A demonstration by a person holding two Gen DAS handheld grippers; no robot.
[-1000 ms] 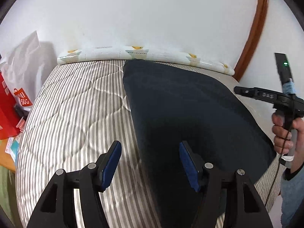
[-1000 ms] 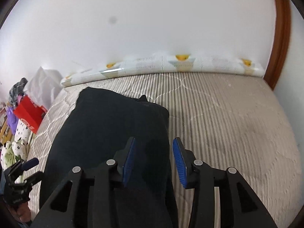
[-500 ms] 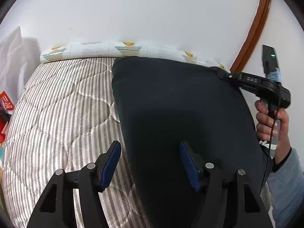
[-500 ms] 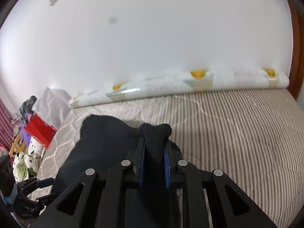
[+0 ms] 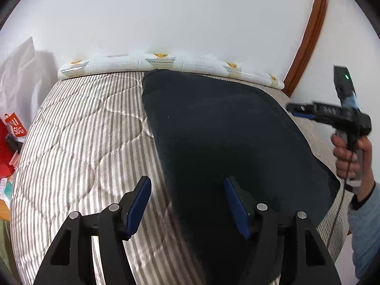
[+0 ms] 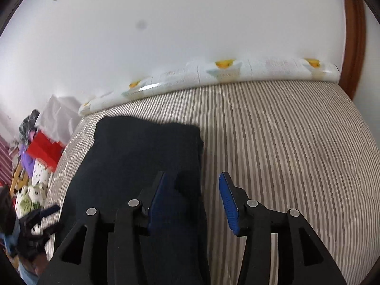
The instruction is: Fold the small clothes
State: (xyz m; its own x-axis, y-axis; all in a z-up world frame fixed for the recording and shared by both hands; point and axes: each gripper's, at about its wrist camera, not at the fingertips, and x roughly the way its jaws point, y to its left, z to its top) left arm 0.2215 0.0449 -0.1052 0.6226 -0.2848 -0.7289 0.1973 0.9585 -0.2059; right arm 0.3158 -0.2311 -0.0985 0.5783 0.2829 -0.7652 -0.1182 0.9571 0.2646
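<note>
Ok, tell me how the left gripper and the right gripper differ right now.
The left gripper straddles the left edge of the dark garment; the right gripper straddles its right edge. The left gripper's fingers stand wider apart than the right gripper's. Shared: both are open with blue pads, gripping nothing, over the striped mattress.

Left gripper (image 5: 186, 204) spread above dark garment (image 5: 225, 137).

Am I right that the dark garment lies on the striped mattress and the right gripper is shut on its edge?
Not quite. The dark garment does lie on the striped mattress, but the right gripper is open, its fingers spread apart, as the right wrist view shows.
</note>
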